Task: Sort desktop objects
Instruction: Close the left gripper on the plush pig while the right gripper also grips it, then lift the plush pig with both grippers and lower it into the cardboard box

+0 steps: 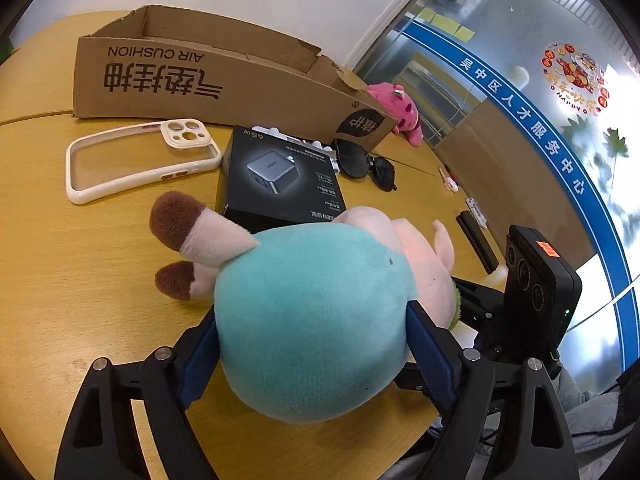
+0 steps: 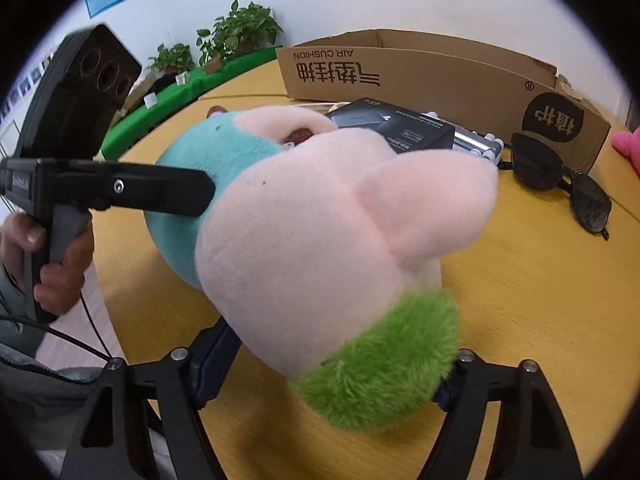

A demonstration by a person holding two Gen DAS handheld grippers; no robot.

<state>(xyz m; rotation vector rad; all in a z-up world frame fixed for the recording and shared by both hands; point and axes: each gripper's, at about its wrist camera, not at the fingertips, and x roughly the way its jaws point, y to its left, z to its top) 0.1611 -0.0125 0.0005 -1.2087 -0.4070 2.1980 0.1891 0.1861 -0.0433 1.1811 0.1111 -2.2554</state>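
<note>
Left wrist: I'm clamping my left gripper [image 1: 312,350] on the plush toy's [image 1: 312,320] teal body, low over the table [image 1: 80,280]; phone case [image 1: 140,160], charger box [image 1: 276,176], sunglasses [image 1: 366,162] are lying unsorted outside the cardboard box [image 1: 192,76].

Right wrist: I'm pinching my right gripper [image 2: 340,376] on its green end.

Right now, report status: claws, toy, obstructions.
Left claw clamped on plush toy's teal body. Right claw on its pink-and-green end. Charger box and sunglasses lie before the cardboard box.

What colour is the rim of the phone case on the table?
Cream-white, around a clear back: the phone case shows best in the left wrist view.
</note>
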